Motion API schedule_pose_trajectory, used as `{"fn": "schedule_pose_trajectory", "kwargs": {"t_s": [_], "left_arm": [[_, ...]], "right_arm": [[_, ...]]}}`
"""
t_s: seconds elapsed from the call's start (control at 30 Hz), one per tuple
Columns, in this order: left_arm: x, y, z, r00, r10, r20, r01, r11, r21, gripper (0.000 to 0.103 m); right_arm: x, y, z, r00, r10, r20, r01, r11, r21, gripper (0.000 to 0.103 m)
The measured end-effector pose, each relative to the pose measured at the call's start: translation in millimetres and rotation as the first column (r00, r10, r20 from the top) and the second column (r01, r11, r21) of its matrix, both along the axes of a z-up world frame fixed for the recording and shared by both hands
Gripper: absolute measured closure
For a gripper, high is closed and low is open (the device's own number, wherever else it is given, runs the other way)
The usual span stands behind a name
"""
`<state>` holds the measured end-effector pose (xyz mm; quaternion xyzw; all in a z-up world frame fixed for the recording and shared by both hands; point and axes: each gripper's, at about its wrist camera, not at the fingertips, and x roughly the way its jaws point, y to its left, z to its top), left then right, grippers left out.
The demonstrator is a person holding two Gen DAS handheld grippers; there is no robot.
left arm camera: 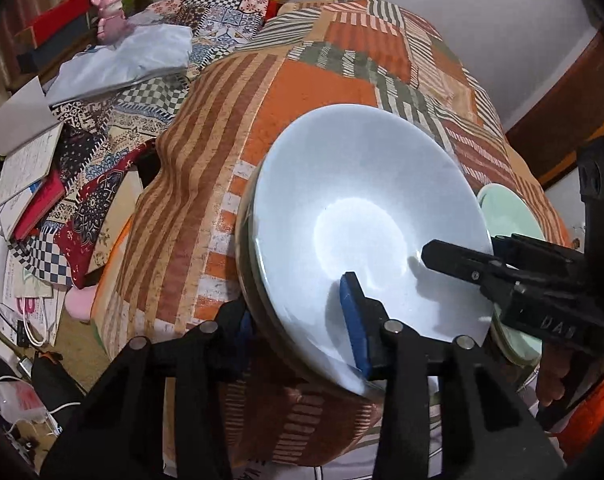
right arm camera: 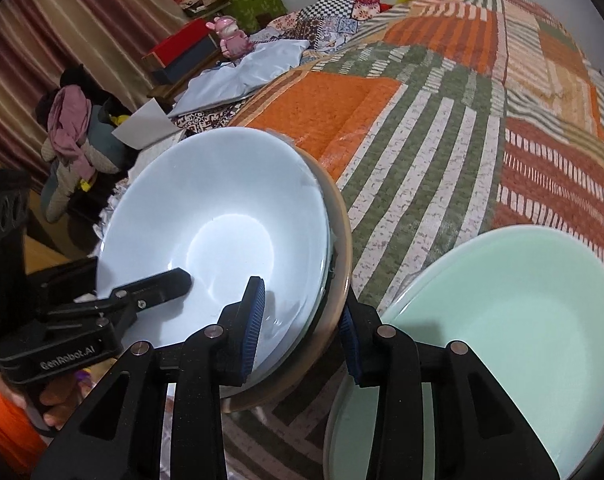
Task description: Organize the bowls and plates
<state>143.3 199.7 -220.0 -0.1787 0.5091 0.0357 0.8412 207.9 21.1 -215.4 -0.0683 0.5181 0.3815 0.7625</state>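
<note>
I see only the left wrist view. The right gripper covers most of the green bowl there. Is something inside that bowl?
Observer: No. In the right wrist view the green bowl is empty.
Operator: Does it touch the white bowl?
Observer: No. A strip of quilt shows between it and the white bowl.
Operator: Where is the second finger of the right gripper?
Observer: The right gripper straddles the rim: one blue pad is inside the white bowl, the other outside, next to the brownish dish under it.
</note>
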Motion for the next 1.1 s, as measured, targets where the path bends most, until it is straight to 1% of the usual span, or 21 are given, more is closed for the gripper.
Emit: {"fn": "schedule_pose_trajectory", "kwargs": {"t_s": [0.1,0.17,0.23,0.37,0.6,0.87,1.1], "left_arm": [[-2.0,-0.4,0.7,1.000,-0.012,0.010,0.012,1.000,0.003,0.063],[-2.2,-4.3,3.1,1.000,-0.015,0.012,0.015,0.999,0.028,0.063],[-2.1,-6.0,5.1,1.000,-0.008,0.014,0.007,0.999,0.042,0.063],[-2.2,-8.3,8.6,1.000,-0.003,0.018,0.002,0.998,0.062,0.063],[-5.1,-9.3,20.6,0.999,0.010,0.045,-0.013,0.998,0.067,0.063],[-6.2,-19.9,44.7,0.995,0.001,0.099,-0.010,0.996,0.089,0.063],[-1.1,-38.8,65.4,0.990,-0.033,0.140,0.019,0.994,0.103,0.063]], "right_arm": [[-2.4,1.8,0.5,0.999,0.005,0.034,-0.004,1.000,-0.021,0.069],[-4.3,3.5,1.5,0.999,0.005,0.054,-0.002,0.999,-0.044,0.069],[-2.1,3.4,2.0,0.998,-0.001,0.057,0.004,0.999,-0.044,0.069],[4.3,-0.5,2.6,1.000,-0.020,0.021,0.020,1.000,-0.017,0.069],[2.1,-2.1,9.8,0.999,-0.037,0.020,0.036,0.999,0.017,0.069],[-1.2,-17.6,29.4,0.997,-0.057,0.048,0.054,0.996,0.064,0.069],[-2.2,-38.8,47.2,0.992,-0.094,0.085,0.086,0.992,0.097,0.070]]}}
